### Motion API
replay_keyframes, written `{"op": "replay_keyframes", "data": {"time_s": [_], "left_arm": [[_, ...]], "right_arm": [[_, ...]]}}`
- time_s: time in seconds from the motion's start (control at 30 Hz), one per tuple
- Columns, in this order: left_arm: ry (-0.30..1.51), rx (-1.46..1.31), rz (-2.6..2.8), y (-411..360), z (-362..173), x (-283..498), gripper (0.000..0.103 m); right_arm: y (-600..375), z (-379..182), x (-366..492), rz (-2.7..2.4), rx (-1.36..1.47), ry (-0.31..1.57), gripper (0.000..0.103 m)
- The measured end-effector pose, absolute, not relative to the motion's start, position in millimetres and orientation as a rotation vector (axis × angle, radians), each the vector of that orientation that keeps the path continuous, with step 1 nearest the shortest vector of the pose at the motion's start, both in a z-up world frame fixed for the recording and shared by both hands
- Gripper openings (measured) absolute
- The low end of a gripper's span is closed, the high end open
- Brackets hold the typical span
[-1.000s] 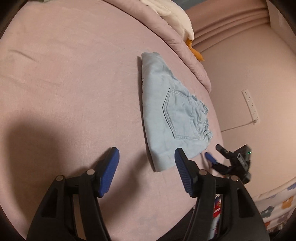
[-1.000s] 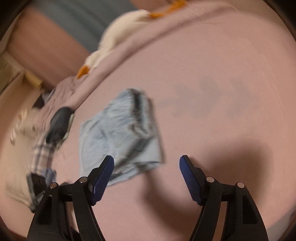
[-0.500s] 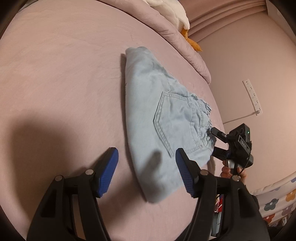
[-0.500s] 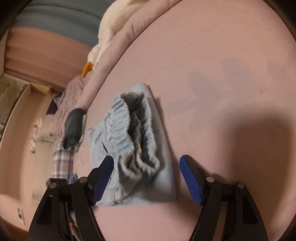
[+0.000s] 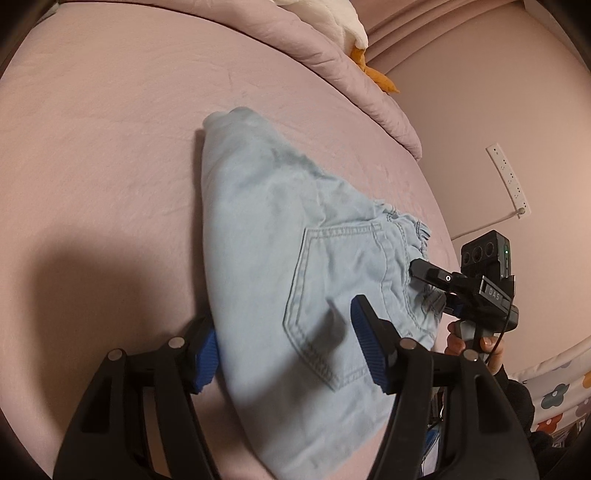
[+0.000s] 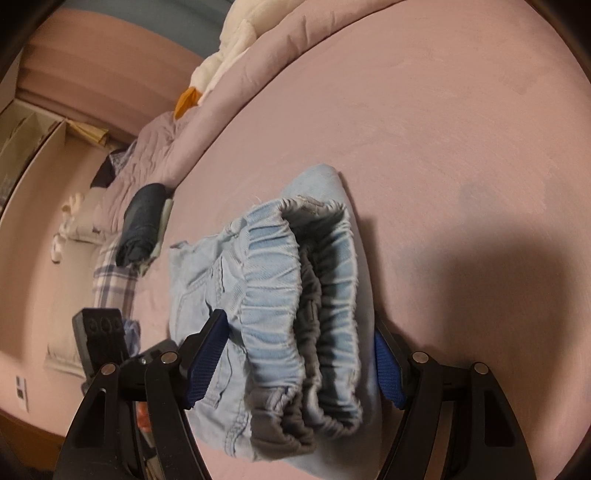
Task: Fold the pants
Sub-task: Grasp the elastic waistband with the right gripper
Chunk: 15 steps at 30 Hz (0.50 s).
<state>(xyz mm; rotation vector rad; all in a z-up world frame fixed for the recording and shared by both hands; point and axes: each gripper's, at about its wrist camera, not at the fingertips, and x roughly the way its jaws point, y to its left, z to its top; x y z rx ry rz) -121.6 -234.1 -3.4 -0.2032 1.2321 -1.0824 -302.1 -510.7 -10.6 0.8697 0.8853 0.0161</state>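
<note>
Both grippers are down at the light-blue denim pants (image 5: 280, 266), which lie folded in a compact stack near the right-hand edge of the pink bed (image 5: 103, 155), back pocket (image 5: 332, 295) up. The left gripper (image 5: 284, 354) has its jaws open and straddling the near end of the stack, one blue pad tucked beside the folded edge, the other over the pocket; neither presses the cloth. The right gripper (image 6: 303, 365) stands open too, its pads either side of the gathered elastic waistband (image 6: 306, 302). To do this well, I'd say both should bite through every layer at once (that waistband is thick and bunched, so a shallow pinch would likely peel off only the top ply). Close together, lift evenly, keep the edges lined up. Around them: a rumpled pink duvet (image 5: 332, 59) along the far edge with a white plush duck (image 5: 343, 26) on it, and a dark rolled garment (image 6: 142, 221) on plaid cloth (image 6: 114, 280), well apart. Nothing blocks the stack.
</note>
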Motion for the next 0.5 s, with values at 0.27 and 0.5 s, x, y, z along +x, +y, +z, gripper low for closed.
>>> {"op": "replay_keyframes", "data": {"time_s": [0.27, 0.5], "left_arm": [[1.222, -0.186, -1.087, -240, -3, -120, 0.064], [1.212, -0.179, -1.092, -244, -2, -121, 0.065]], "right_arm": [[-511, -10, -296, 0.026, 0.849, 0.893, 0.074], [-510, -9, -289, 0.031, 0.834, 0.899, 0.076]]}}
